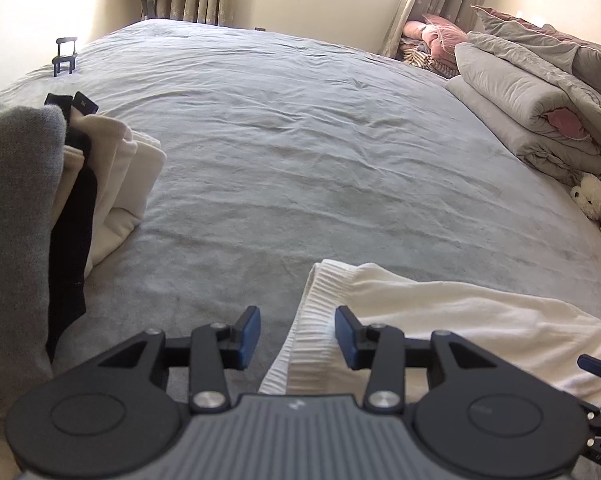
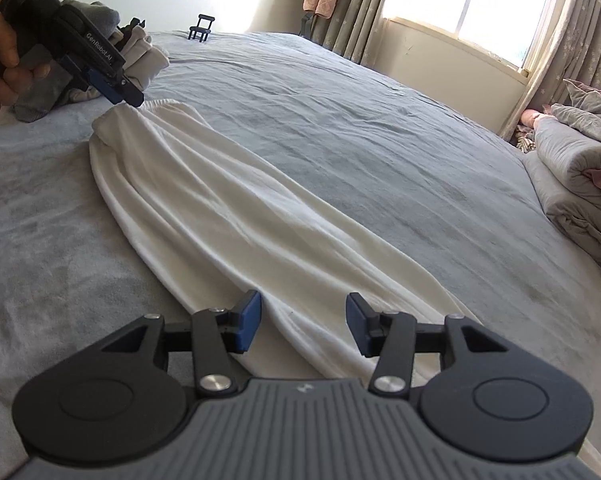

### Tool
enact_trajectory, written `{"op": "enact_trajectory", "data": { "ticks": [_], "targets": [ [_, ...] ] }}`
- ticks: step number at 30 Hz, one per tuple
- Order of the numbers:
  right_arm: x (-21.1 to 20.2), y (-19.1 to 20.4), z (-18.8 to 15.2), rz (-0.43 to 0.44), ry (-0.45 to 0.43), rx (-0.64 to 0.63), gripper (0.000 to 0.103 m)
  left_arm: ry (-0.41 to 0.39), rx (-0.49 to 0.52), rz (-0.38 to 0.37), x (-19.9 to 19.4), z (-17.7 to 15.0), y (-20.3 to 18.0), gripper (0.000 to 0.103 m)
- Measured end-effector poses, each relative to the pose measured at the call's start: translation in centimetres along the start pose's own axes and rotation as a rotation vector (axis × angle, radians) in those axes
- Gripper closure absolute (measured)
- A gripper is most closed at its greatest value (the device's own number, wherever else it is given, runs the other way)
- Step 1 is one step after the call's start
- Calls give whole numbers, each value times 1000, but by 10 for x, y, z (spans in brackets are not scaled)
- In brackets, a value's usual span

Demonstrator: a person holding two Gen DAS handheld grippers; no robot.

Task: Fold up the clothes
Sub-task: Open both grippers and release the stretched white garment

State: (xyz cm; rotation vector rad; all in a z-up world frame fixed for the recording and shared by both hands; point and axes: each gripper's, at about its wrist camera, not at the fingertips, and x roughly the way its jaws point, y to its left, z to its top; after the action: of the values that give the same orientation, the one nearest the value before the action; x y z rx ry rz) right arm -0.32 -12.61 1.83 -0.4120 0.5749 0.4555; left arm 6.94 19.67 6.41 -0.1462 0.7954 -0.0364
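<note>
While the white garment lies stretched long across the grey bed, you have both sets of fingers parted and gripping nothing. Left gripper: fingers spread over the ribbed waistband end, cloth between them but the pads not pressing. Right gripper: fingers spread over the opposite end, the fabric running under and between them, again unpinched.

Progress, as I judge it: the garment looks laid out and narrowed lengthwise, but no crosswise fold is made yet. A stack of folded clothes sits at the left side of the bed, so some items appear done. Left to do: fold this piece end to end and move it to the stack.

Edges and room:
- Near edge of the bed lies just under your grippers; the garment sits close to it.
- Wide bare stretch of bed beyond the garment, good for folding.
- Rolled duvets and a plush toy crowd the right side, well apart.
- Small black stand far left corner, out of the way.
</note>
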Motion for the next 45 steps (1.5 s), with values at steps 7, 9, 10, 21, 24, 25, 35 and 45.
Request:
{"op": "enact_trajectory", "data": {
  "ticks": [7,9,10,21,24,25,35,45],
  "targets": [
    [6,6,-1,-7,19,-17,50,-9,36,66,-4,-2,-1,59],
    [6,8,-1,-37,4,-12,49,-22,55,84,-5,-3,-6,57],
    [5,7,0,-52,-13,0,49,-28,64,94,-6,-4,-8,57],
    [-46,-18,40,-235,-355,193,0,-64,143,184,-9,-8,-30,46],
    [-31,-6,34,-130,-240,140,0,-64,156,192,-8,-9,-32,44],
    [-24,0,31,-88,-190,115,0,-64,159,197,-7,-9,-33,44],
    [-5,27,16,9,-37,52,0,-64,154,198,-8,-11,-36,40],
    [-2,19,12,-27,-26,112,0,-93,180,214,-11,-11,-44,38]
  ]
}}
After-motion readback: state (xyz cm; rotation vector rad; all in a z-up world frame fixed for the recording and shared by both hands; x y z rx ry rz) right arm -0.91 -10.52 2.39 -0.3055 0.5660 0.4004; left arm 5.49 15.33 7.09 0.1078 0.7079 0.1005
